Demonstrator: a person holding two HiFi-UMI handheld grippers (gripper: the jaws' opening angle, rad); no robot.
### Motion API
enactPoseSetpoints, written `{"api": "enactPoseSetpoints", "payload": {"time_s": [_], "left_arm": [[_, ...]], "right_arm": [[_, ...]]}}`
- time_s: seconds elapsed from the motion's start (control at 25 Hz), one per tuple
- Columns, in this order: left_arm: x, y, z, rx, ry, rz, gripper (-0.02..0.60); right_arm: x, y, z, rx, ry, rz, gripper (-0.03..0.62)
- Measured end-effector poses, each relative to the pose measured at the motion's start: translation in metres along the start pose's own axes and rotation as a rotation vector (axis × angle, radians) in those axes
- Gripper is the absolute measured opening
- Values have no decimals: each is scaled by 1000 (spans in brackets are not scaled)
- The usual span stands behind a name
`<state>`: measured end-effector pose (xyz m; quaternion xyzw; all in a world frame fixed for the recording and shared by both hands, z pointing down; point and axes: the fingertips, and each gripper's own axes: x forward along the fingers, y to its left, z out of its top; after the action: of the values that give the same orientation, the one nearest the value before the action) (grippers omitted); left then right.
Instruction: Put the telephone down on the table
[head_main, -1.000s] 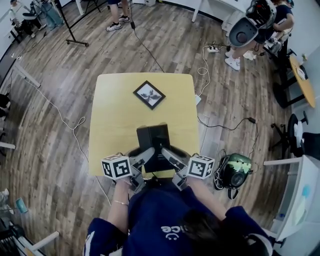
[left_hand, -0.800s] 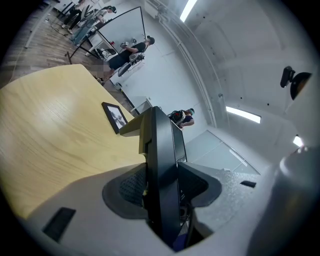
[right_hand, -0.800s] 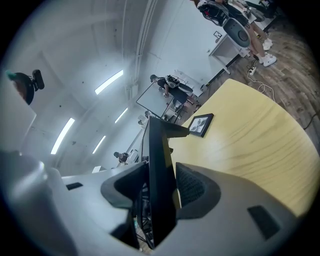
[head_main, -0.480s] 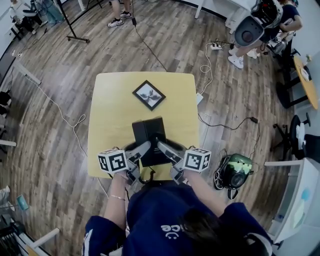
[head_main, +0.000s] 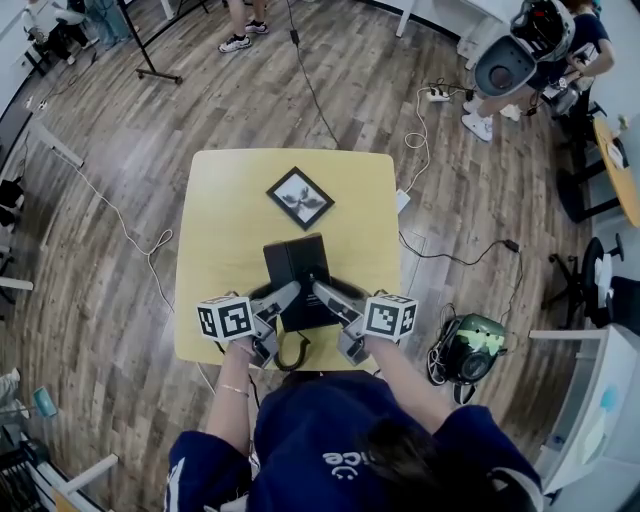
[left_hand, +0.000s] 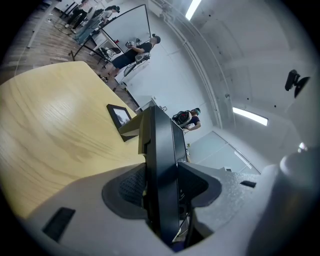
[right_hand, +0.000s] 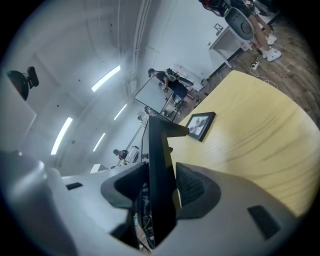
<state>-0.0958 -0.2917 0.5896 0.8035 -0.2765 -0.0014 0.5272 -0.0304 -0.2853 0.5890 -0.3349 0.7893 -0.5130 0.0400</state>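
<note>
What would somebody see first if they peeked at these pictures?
The black telephone jumps out first. It is clamped from both sides by the left gripper and the right gripper, at the near end of the yellow table. Farther up the table lies a small framed picture, turned like a diamond.

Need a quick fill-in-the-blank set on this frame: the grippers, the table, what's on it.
The left gripper and the right gripper are both shut on the black ____.
The table top is ____ in colour.
The framed picture lies past both grippers, toward the table's ____ edge.
Missing words: telephone; yellow; far.
</note>
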Motion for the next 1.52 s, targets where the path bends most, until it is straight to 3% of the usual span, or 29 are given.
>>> {"api": "enactPoseSetpoints", "payload": {"time_s": [0.52, 1.52], "left_arm": [[26, 27, 14, -21, 19, 14, 190], [59, 60, 5, -42, 22, 50, 190]], "right_arm": [[18, -31, 15, 39, -2, -21, 202], [29, -87, 9, 34, 34, -94, 215]]}}
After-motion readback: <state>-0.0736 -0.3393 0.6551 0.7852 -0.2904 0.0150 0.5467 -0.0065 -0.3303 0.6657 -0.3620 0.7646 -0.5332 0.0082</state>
